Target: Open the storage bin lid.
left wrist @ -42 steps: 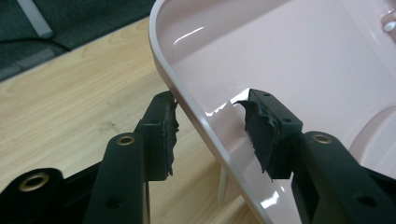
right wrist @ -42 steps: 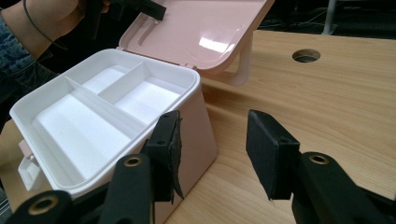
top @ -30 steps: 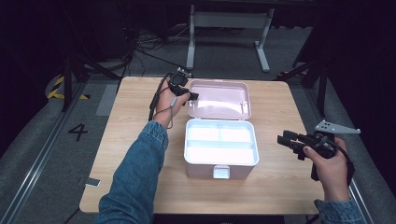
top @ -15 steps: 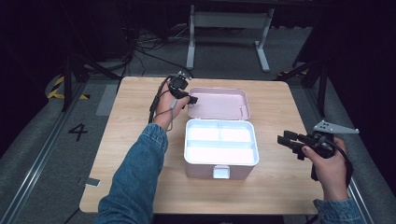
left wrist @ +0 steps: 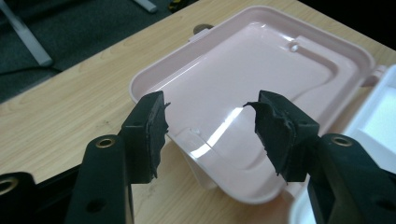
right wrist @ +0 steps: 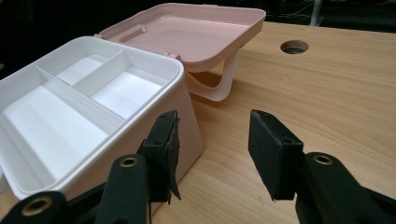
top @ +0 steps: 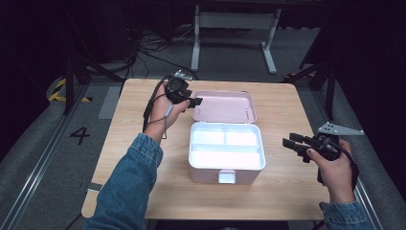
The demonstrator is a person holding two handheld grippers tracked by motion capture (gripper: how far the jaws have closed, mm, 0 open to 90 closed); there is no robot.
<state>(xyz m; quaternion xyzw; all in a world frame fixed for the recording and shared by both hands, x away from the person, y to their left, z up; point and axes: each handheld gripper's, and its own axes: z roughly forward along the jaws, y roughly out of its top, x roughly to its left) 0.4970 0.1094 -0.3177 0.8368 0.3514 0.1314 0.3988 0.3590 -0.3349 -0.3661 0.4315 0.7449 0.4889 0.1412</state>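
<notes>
open pink box (top: 226, 153) mid-table (top: 143, 110), a gripper at each side.
its lid (top: 225, 106) lies flung back flat behind the white tray (top: 225, 146). the left gripper (top: 194, 102) hangs at the lid's left corner, jaws apart and holding nothing. the right gripper (top: 288, 142) waits right of the box, apart from it, jaws spread and empty.

— What sort of place is this?
— A lab or recording studio: a plain wooden table (top: 143, 158) on grey carpet (top: 43, 158), black surroundings, loose cables (top: 143, 45), hazard tape (top: 60, 91), a floor marking "4" (top: 80, 135).
</notes>
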